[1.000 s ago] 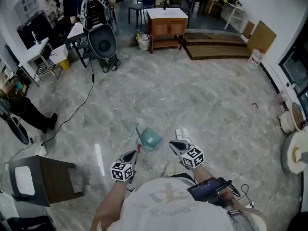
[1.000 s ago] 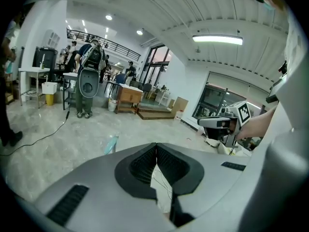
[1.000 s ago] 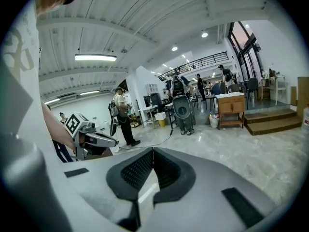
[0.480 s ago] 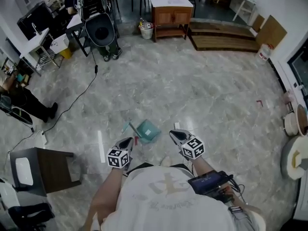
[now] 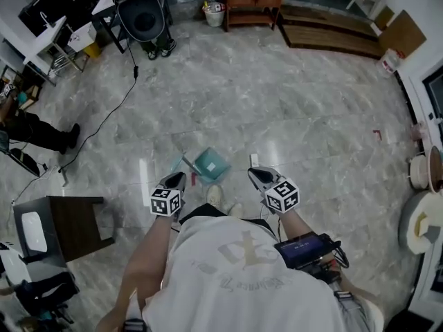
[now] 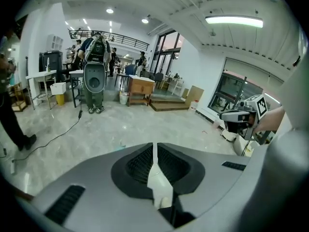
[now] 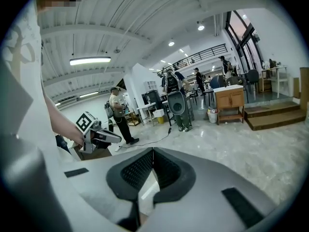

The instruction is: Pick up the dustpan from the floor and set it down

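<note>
dustpan (image 5: 211, 164): just ahead, between both, untouched | left hand-held gripper (image 5: 174, 180): clenched, empty | right hand-held gripper (image 5: 258, 178): clenched, empty

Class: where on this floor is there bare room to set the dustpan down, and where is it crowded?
Free: the wide marble floor beyond the dustpan, bordered by the black cable on the left and the wooden platform at the far end. Crowded: the far-left corner around the white desk, the dark side table near left, and the shoe beside the dustpan.

No text is legible: the shirt (image 5: 235, 268) print is too faint, and the left cube (image 5: 165, 201) and right cube (image 5: 283, 195) bear only coded patterns.
</note>
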The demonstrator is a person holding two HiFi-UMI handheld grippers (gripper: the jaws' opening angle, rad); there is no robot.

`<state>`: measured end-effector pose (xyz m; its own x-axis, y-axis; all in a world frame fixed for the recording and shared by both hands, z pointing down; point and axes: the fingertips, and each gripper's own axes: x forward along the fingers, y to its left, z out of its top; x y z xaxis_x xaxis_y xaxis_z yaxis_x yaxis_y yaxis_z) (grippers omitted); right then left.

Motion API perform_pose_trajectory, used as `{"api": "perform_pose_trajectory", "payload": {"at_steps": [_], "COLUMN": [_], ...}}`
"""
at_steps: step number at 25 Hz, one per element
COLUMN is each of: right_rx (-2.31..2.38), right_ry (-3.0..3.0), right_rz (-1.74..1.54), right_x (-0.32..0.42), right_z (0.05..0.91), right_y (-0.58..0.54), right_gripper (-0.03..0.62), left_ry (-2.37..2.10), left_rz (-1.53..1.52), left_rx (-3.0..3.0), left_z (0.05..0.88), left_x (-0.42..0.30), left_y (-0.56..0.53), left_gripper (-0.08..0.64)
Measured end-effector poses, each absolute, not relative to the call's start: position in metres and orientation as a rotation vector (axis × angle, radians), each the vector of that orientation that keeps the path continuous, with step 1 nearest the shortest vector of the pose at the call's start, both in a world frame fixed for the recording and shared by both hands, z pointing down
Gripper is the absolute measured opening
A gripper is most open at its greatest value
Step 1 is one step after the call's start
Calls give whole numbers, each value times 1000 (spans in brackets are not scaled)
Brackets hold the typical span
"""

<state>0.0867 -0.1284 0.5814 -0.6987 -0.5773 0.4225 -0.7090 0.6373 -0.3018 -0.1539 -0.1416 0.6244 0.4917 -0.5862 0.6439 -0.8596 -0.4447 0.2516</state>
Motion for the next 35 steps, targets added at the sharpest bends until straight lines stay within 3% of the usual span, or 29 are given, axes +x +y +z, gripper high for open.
{"api": "perform_pose_trajectory", "payload": {"at_steps": [8,22,35], "right_rx": [1118,1253,1465], "right_ry": [-2529,-2407,-2250], "right_rz": [687,711,773], "right_x": [90,92,112], "right_z": [586,589,593], "right_y": [-158,-177,-150], "right_gripper": [17,17,17], "left_ry": [-1163,-1024,-830], "left_rz": [707,975,1135], "left_rx": [2084,2000,1986], "left_z": [663,737,781], "left_x": [-170,-198,-188], "left_y": [-183,-214,-231], "left_gripper": [51,199,212]}}
